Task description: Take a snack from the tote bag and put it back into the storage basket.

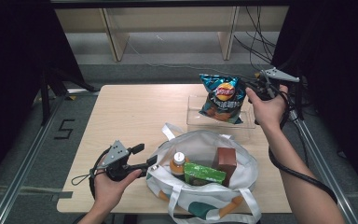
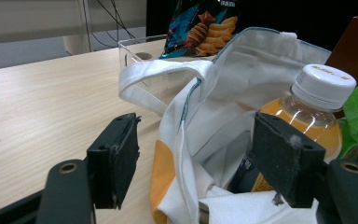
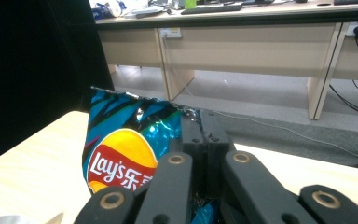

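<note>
While pinched at its top seam by the right gripper [image 1: 256,87], the teal foil Lay's chip bag [image 1: 222,98] at 1 o'clock may slip; the left gripper [image 1: 145,157] sits spread at the white canvas tote bag's [image 1: 205,196] rim.

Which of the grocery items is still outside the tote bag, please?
The blue chip bag, pinched by the right gripper above the clear tray. The bottle, green packet and brown box sit in the tote bag.

A wooden table [image 1: 135,112] stands on grey floor [image 1: 177,51]. At twelve o'clock, a long desk [image 1: 168,18] with cables [image 1: 256,37]. Black curtains [image 1: 9,70] hang at nine and three.
</note>
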{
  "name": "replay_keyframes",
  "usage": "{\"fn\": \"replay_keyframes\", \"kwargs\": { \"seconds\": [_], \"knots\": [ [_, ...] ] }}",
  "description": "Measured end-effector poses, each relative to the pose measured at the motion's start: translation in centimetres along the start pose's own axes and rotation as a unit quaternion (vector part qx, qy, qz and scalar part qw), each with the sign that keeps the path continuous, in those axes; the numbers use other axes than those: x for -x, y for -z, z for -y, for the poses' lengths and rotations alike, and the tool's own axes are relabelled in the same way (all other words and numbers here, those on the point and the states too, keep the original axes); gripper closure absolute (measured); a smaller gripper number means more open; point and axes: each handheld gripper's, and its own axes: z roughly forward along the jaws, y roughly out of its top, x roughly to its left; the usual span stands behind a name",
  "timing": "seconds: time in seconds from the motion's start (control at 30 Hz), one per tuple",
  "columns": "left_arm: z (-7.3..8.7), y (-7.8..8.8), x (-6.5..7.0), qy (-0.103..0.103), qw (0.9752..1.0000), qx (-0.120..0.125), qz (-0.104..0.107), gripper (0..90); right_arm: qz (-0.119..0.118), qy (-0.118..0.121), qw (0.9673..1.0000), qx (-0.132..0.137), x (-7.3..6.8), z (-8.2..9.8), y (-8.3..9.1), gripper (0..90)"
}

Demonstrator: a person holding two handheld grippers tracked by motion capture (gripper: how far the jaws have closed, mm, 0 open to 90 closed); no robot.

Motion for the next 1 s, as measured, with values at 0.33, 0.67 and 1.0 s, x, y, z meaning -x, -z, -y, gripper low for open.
{"fn": "replay_keyframes", "kwargs": {
  "seconds": [0.33,0.67,1.0],
  "knots": [
    [0.0,0.0,0.0,0.000,1.0000,0.000,0.000,31.5,0.002,0.005,1.0000,-0.003,0.2,0.4,-0.3,90.0],
    [0.0,0.0,0.1,0.003,1.0000,-0.001,0.001,31.4,-0.001,0.011,0.9999,-0.012,0.6,0.7,-1.1,90.0],
    [0.0,-0.1,0.0,-0.002,1.0000,-0.001,0.003,31.4,0.004,0.012,0.9995,-0.030,1.1,1.4,-2.2,90.0]
  ]
}}
